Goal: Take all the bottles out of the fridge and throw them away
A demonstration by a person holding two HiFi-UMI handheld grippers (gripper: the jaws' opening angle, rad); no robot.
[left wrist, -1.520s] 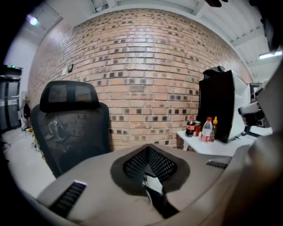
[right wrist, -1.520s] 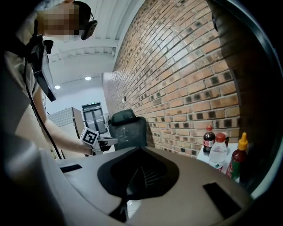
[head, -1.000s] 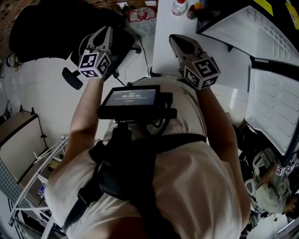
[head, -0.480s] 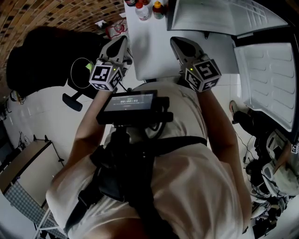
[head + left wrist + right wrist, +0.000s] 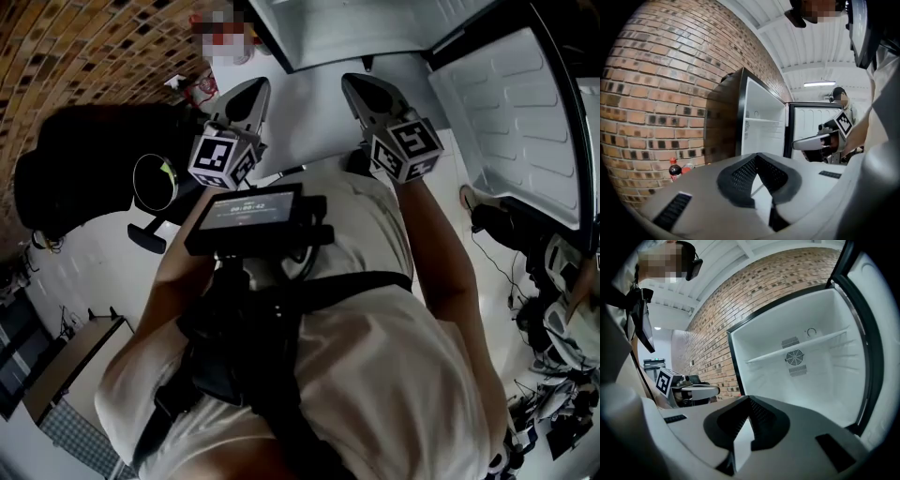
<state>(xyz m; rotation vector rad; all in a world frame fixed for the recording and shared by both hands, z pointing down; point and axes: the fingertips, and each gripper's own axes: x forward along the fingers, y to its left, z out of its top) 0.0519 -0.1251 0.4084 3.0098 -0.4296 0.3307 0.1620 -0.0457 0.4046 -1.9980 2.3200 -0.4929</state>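
Fridge (image 5: 356,28) squarely ahead now, unlike before; left gripper (image 5: 255,91), right gripper (image 5: 358,88) closed.

brick, tile and a white roof
a brown brick wall (image 5: 670,93) runs down one side; the ribbed white ceiling (image 5: 811,47) carries one lit strip light (image 5: 819,84); underfoot, a white tiled floor (image 5: 84,272).

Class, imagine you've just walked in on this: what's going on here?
A person stands at an open fridge with a gripper in each hand. The left gripper and the right gripper are both shut and hold nothing. In the right gripper view, the part of the fridge around its shelf shows no bottles. A dark bottle with a red cap stands low beside the brick wall, left of the fridge.
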